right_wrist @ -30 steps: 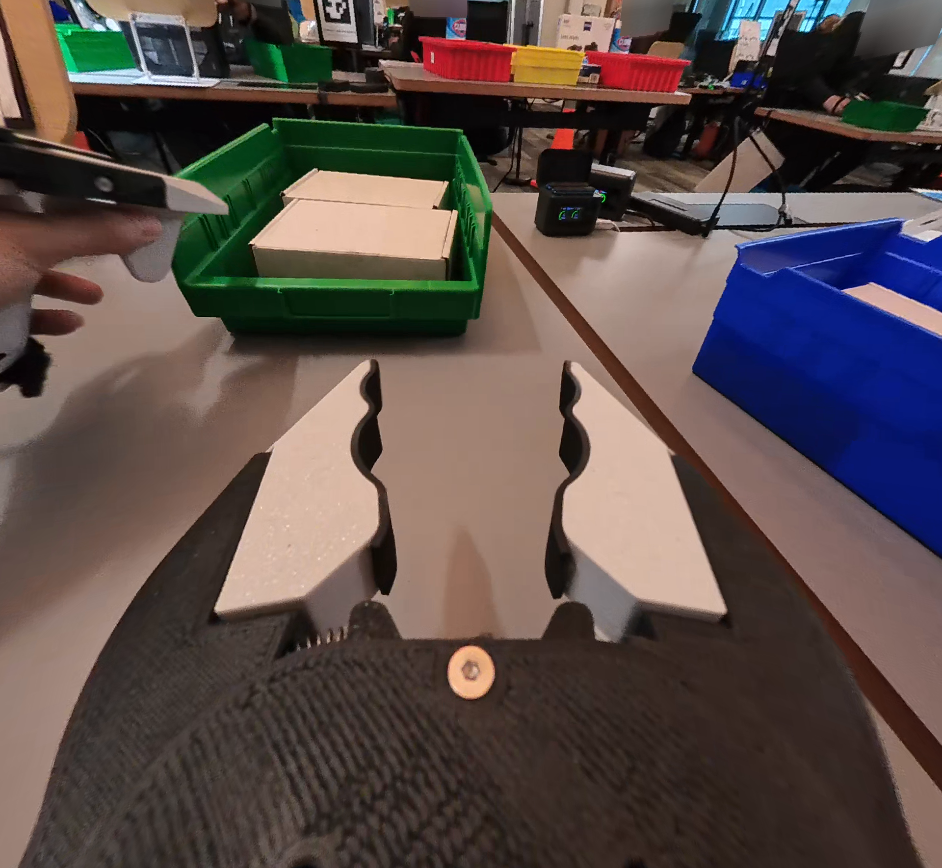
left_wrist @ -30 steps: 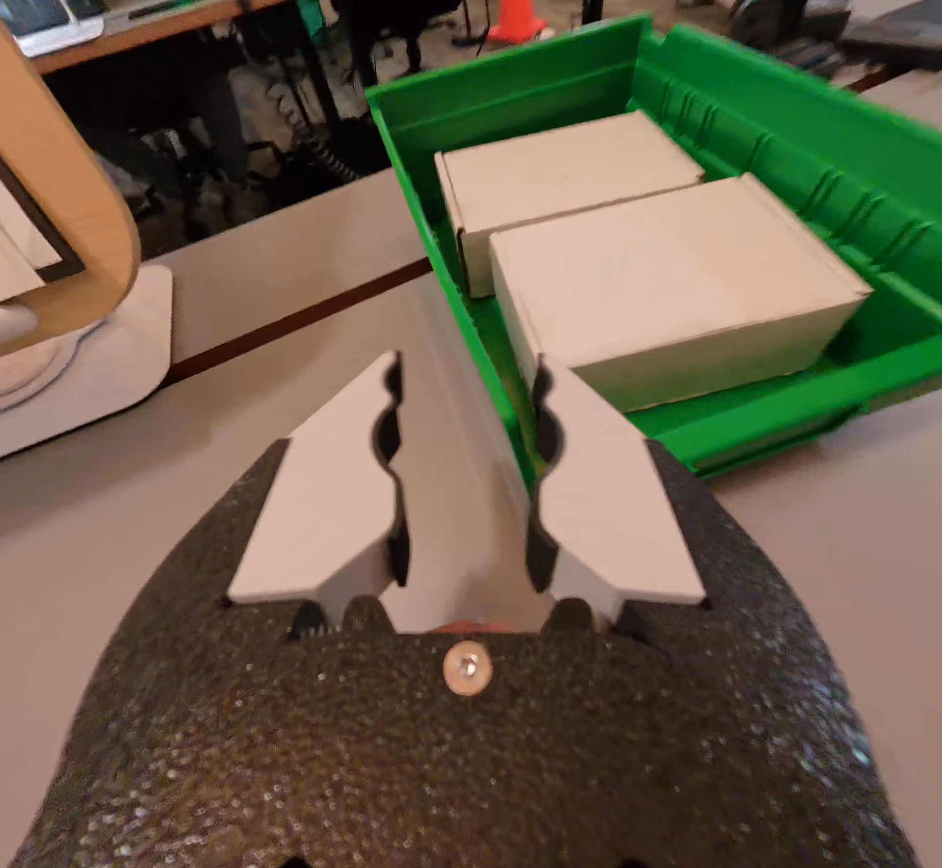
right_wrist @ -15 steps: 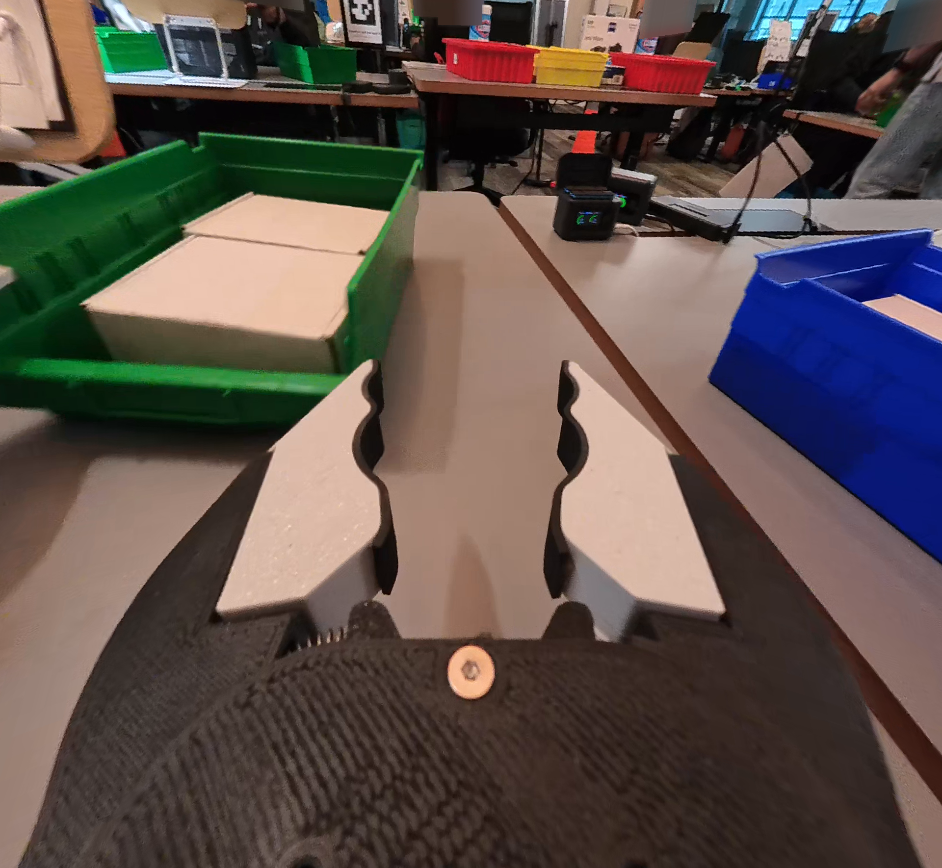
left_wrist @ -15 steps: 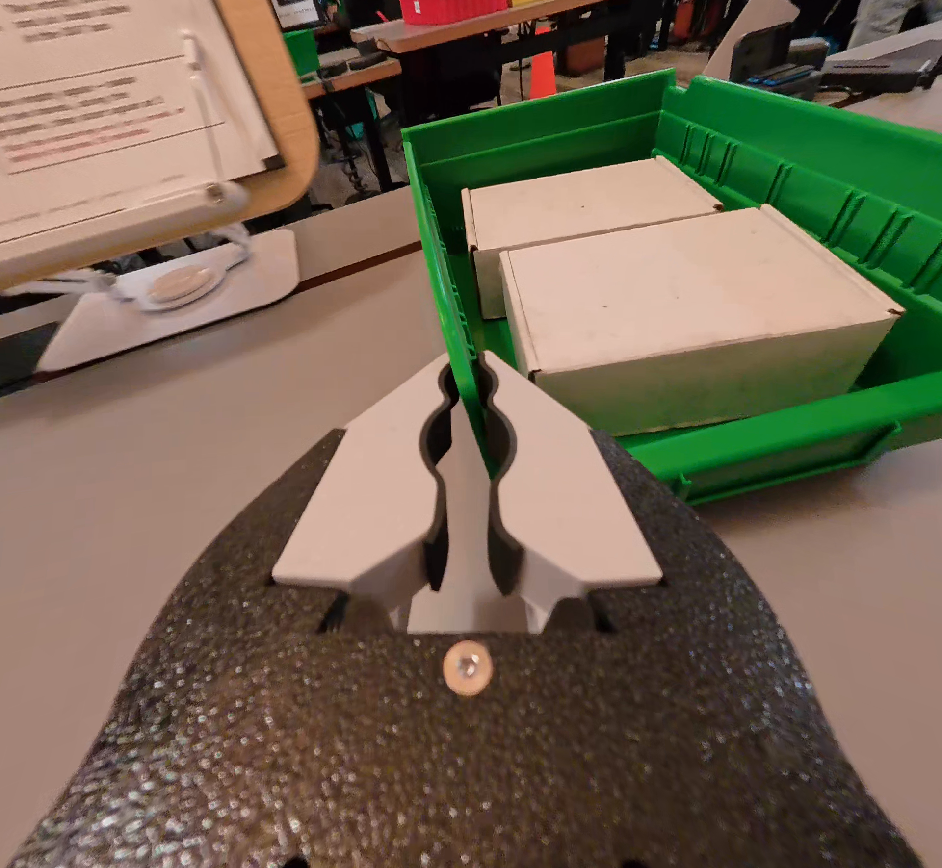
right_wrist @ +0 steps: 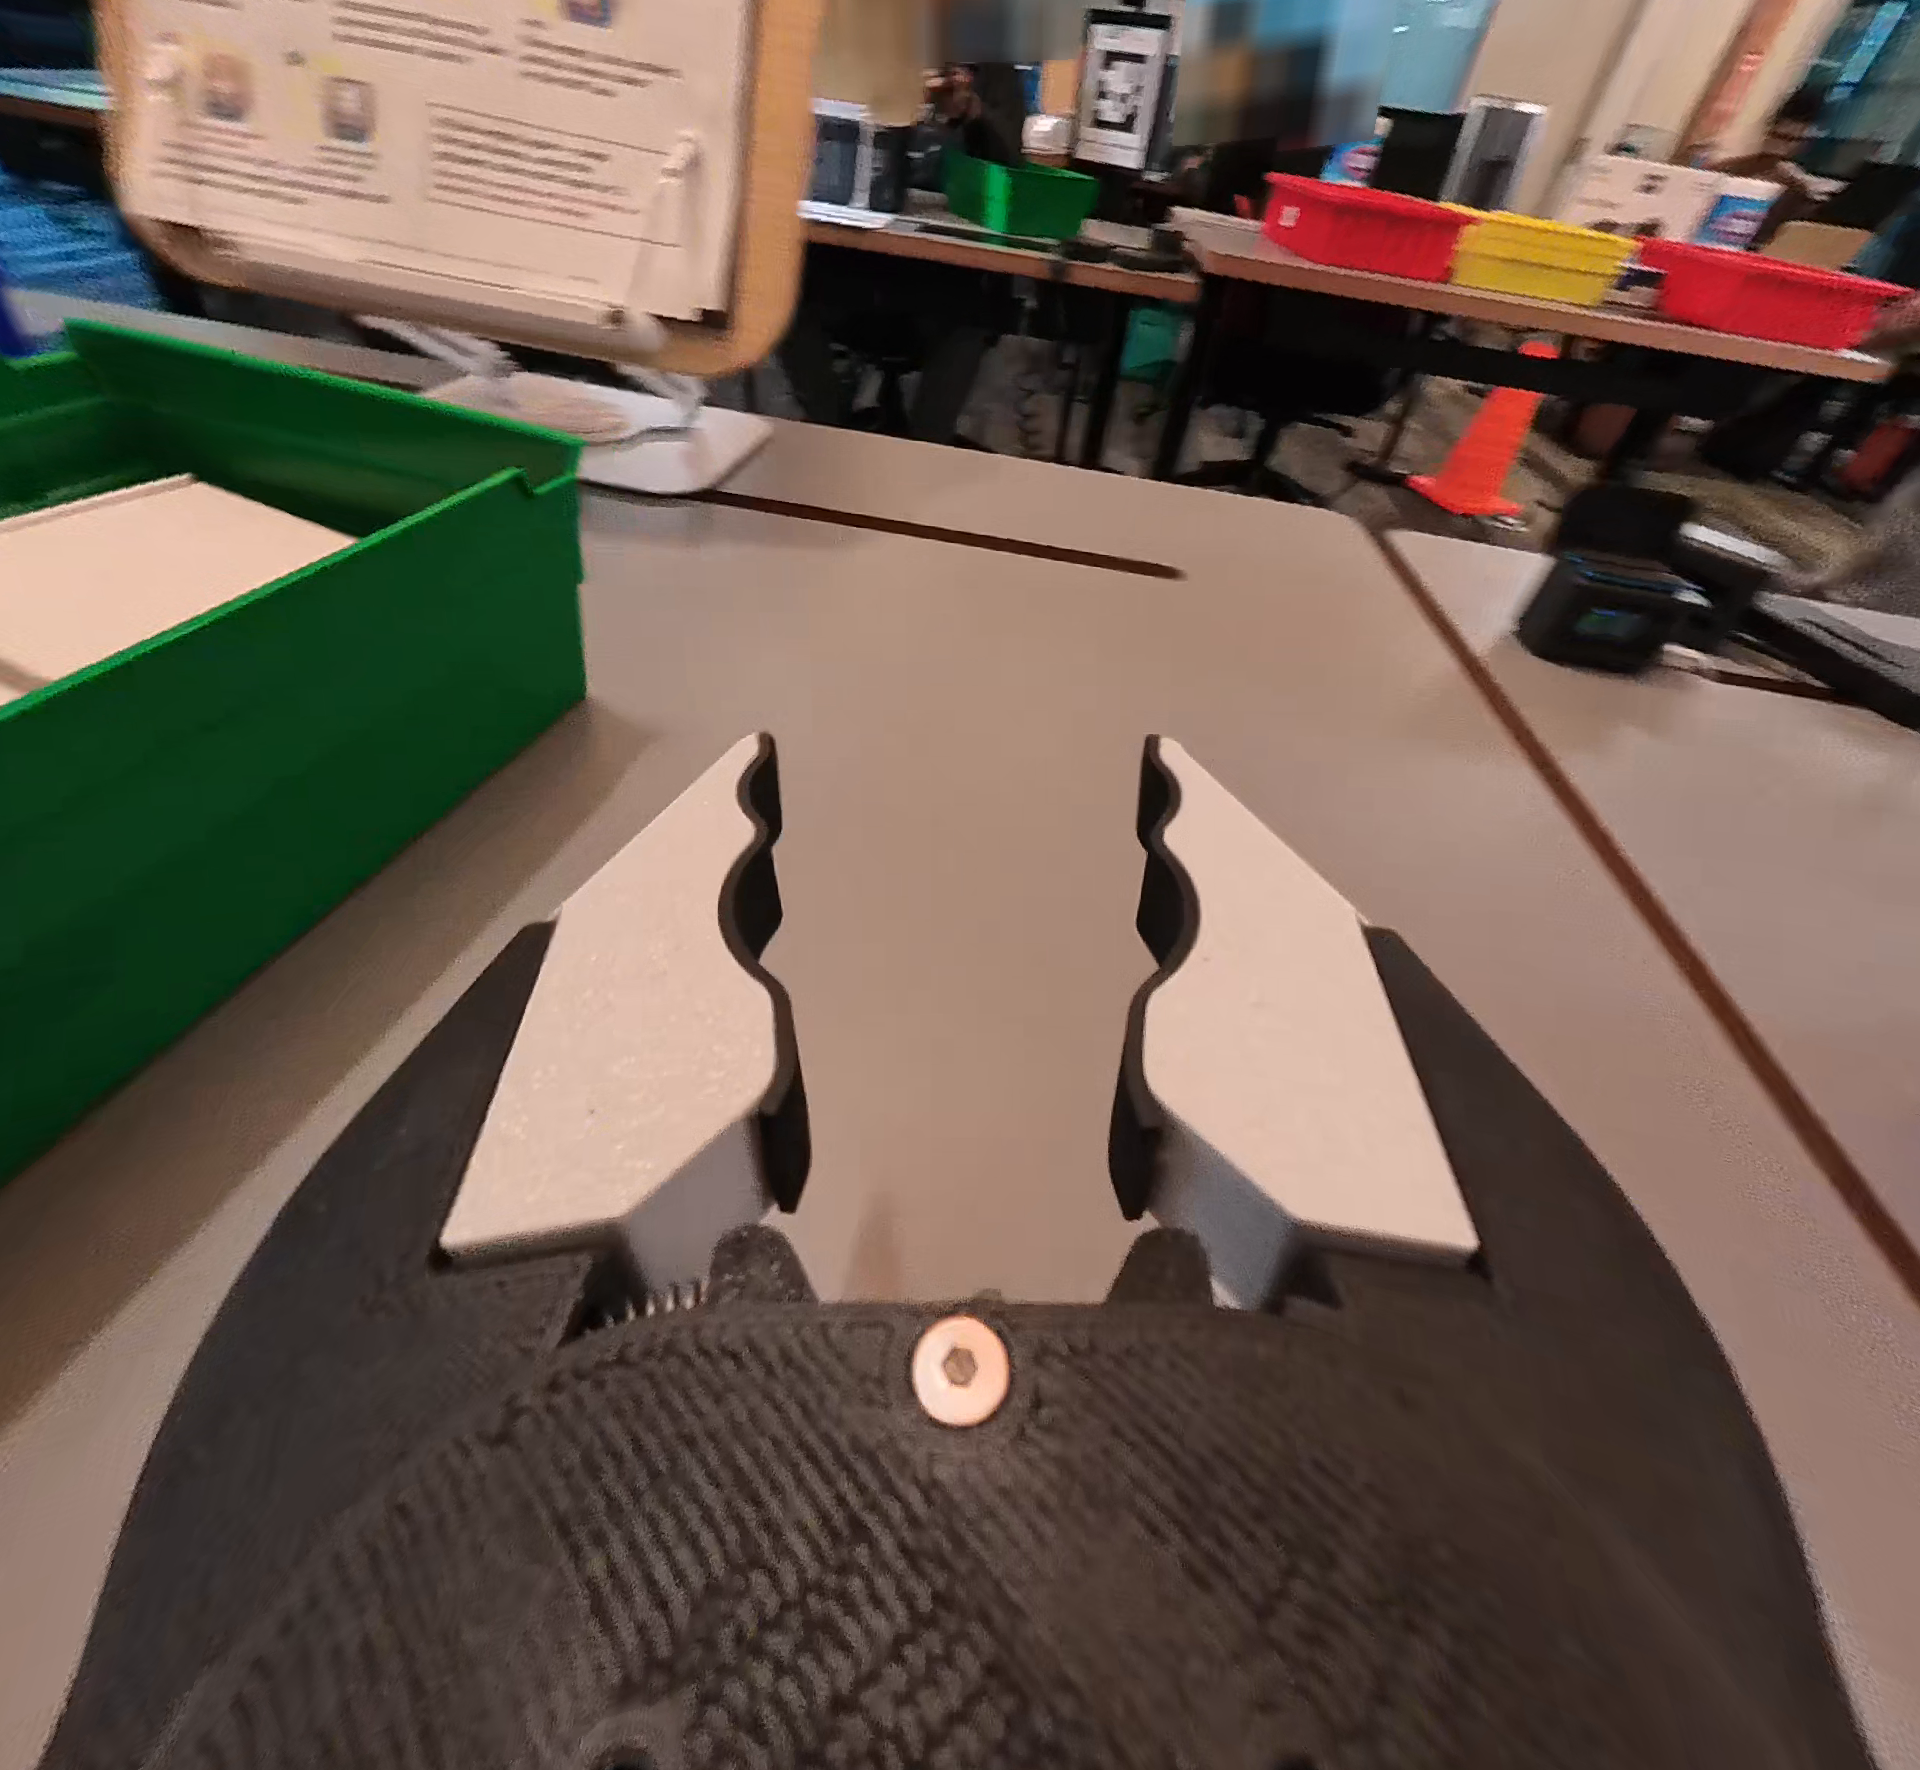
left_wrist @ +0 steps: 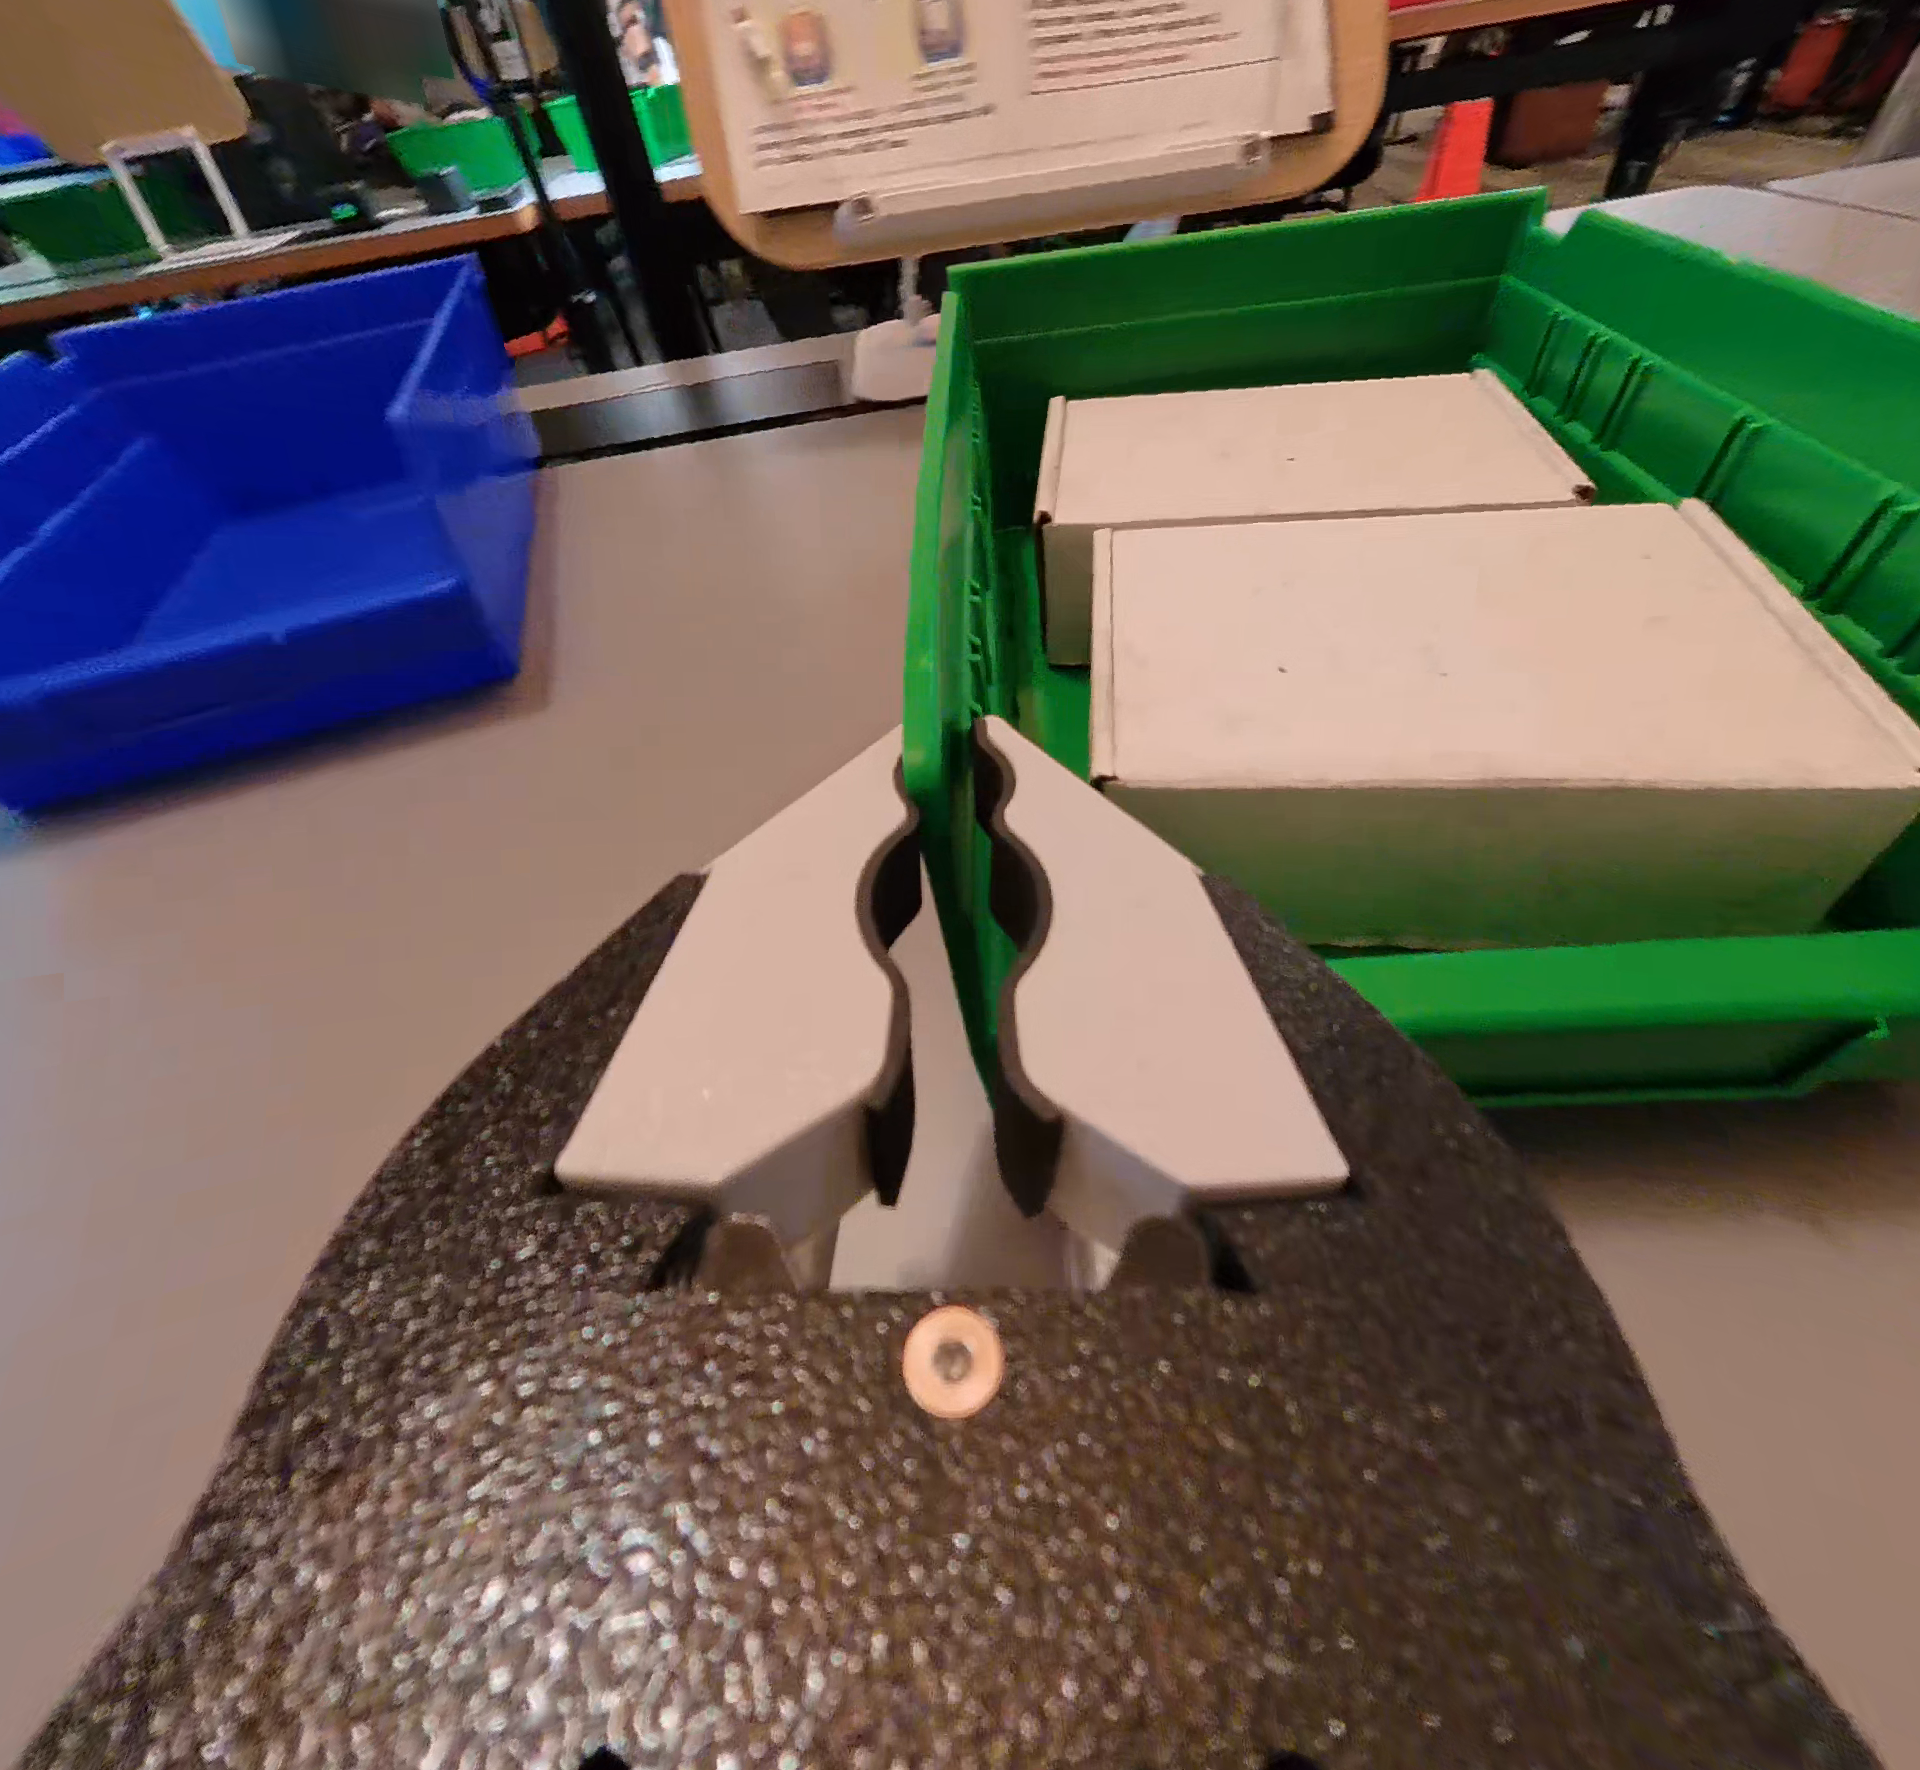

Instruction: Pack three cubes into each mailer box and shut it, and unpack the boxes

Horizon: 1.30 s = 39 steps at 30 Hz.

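1. Grey-fingered left tool (left_wrist: 943, 764) is clamped on the near-left side wall of the green plastic bin (left_wrist: 940, 577), one finger outside the wall, one inside. A sec ago its fingers were apart, only straddling that wall; half a sec ago they'd closed on it.
2. Right tool (right_wrist: 958, 754) has its fingers spread wide, nothing between them, hovering over the bare grey counter (right_wrist: 987, 640), same spread as in both earlier frames.
3. Two closed white cardboard mailer boxes, near box (left_wrist: 1455, 681) and far box (left_wrist: 1299, 447), lie flat side by side in the bin, lids shut. No cubes visible anywhere.
4. Change since earlier frames: in the right wrist view the bin sat further ahead toward centre, now it's hard at the left edge; the propped instruction board (left_wrist: 1018, 16) swung from far left to dead ahead in the left view. Can't say whether the bin or the cameras turned, prob both.
5. Empty-looking blue plastic bin (left_wrist: 239, 536) now shows at left on the counter, wasn't in the left view before.
6. Meaning, my read: bin is being dragged or turned into working position; boxes not yet taken out, so unpacking hasn't begun.
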Tool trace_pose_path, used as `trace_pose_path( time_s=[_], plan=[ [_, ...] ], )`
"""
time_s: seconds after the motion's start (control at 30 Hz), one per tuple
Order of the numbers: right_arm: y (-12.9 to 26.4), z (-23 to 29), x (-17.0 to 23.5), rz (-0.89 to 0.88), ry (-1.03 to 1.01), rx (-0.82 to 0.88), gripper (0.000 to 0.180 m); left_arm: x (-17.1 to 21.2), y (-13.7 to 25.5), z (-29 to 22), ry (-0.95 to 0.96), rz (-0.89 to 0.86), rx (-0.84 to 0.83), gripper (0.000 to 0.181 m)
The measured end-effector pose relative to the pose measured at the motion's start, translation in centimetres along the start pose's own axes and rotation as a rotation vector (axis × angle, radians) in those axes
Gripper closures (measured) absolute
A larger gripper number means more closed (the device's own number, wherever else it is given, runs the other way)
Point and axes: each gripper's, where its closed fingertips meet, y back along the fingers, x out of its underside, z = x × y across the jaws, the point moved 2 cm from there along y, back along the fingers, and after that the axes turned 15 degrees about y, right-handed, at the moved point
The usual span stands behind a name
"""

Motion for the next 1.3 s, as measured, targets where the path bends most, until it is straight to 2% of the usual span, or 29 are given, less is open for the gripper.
trace_pose_path(
  time_s=[0.13,0.23,0.3,0.37,0.4,0.43,0.5,0.57,0.63,0.73,0.8,0.83,0.87,0.93,1.03,1.1,1.2,1.3],
  plan=[
    [-0.6,6.4,-3.5,-0.052,0.017,-0.163,0.108,-0.6,1.2,2.6,0.028,-0.018,-0.01,0.174],
    [-0.4,10.7,-6.2,-0.085,0.065,-0.261,0.101,-0.7,1.4,2.7,0.07,0.123,0.175,0.133],
    [-0.3,12.5,-7.6,-0.106,0.077,-0.292,0.098,-2.5,1.5,4.3,0.183,0.146,0.271,0.102],
    [-0.2,13.7,-8.7,-0.132,0.073,-0.306,0.098,-6.3,2.9,6.0,0.265,0.057,0.435,0.11],
    [-0.2,14.2,-9.0,-0.135,0.073,-0.311,0.098,-7.8,3.2,7.8,0.254,0.018,0.445,0.122],
    [-0.3,14.7,-9.1,-0.131,0.078,-0.315,0.098,-8.8,2.5,10.9,0.215,-0.005,0.346,0.125],
    [-0.4,15.3,-9.2,-0.12,0.098,-0.316,0.098,-10.3,0.0,19.2,0.097,-0.022,0.035,0.095],
    [-0.5,15.7,-9.5,-0.123,0.086,-0.312,0.098,-11.2,-2.9,27.1,0.055,-0.008,-0.198,0.09],
    [-0.5,16.3,-10.2,-0.135,0.057,-0.328,0.098,-11.7,-5.9,32.8,0.137,-0.001,-0.285,0.094],
    [-0.5,17.0,-11.2,-0.145,0.034,-0.325,0.098,-9.7,-10.7,36.8,0.289,0.133,-0.254,0.102],
    [-0.4,17.4,-11.6,-0.143,0.027,-0.32,0.098,-8.2,-12.9,37.1,0.365,0.217,-0.211,0.13],
    [-0.5,17.6,-11.7,-0.139,0.021,-0.318,0.098,-7.8,-13.4,37.4,0.358,0.221,-0.23,0.15],
    [-0.5,17.8,-11.8,-0.135,0.014,-0.318,0.097,-7.6,-13.6,37.6,0.317,0.203,-0.266,0.178],
    [-0.8,18.0,-12.0,-0.129,0.0,-0.304,0.094,-7.7,-13.4,37.4,0.291,0.157,-0.33,0.179],
    [-1.4,18.1,-12.4,-0.128,-0.051,-0.274,0.088,-8.2,-12.3,36.1,0.369,0.081,-0.361,0.179],
    [-1.9,18.5,-13.3,-0.144,-0.064,-0.275,0.086,-10.3,-10.8,34.7,0.395,-0.014,-0.372,0.178],
    [-2.5,19.4,-15.2,-0.184,-0.05,-0.278,0.083,-13.5,-8.0,32.1,0.306,-0.1,-0.412,0.178],
    [-3.0,21.1,-17.6,-0.241,-0.088,-0.311,0.083,-17.4,-4.9,28.8,0.386,-0.254,-0.352,0.177]
  ],
)
